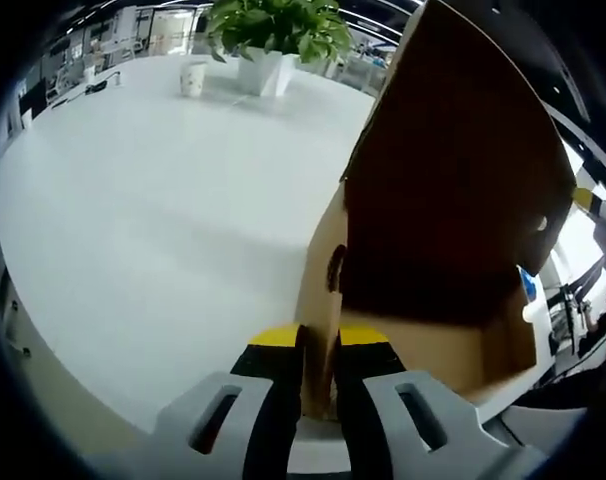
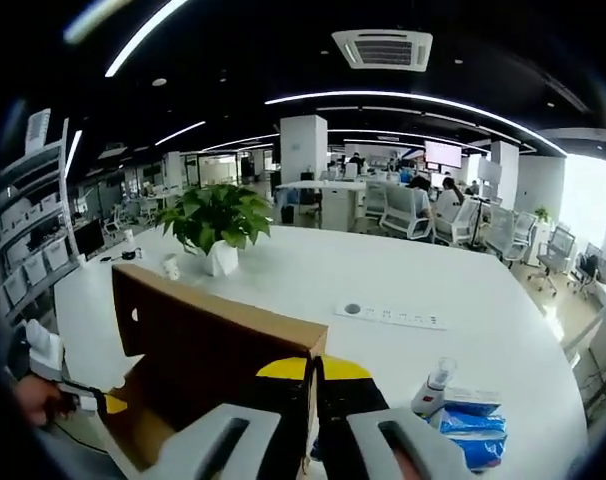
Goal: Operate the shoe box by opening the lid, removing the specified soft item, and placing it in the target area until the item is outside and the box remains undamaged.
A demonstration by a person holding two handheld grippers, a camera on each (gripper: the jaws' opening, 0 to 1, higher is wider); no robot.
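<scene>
Left gripper view: white table (image 1: 153, 220) takes the 9 o'clock half, paper cup (image 1: 193, 78) at 11 o'clock, potted plant (image 1: 273, 35) in a white pot at 12, both well apart from the box. Shoe box (image 1: 413, 340), plain brown cardboard, sits from centre to 4 o'clock; its lid (image 1: 463, 170) stands raised, dark underside facing the camera, reaching up to 1 o'clock. Left gripper (image 1: 321, 375) at 6 o'clock: jaws pinched onto the box's near end wall, one yellow-tipped jaw each side of the cardboard, next to the oval finger cutout. Box interior mostly in shadow under the lid, can't tell what's inside, soft item not made out. Right gripper view: same box (image 2: 198, 350) at 8 o'clock, open lid edge running toward centre. Right gripper (image 2: 313, 395) at 6 o'clock: jaws together on the lid's top edge, cardboard between the yellow tips. A hand (image 2: 33, 398) with the other gripper at 8–9 o'clock by the box's far end. Plant (image 2: 218, 225) at 10 o'clock. Flush power strip (image 2: 393, 316) at 3 o'clock, small bottle (image 2: 435, 385) and blue-and-white packets (image 2: 473, 415) at 4–5 o'clock, near the box but not touching. Office desks and chairs behind.
</scene>
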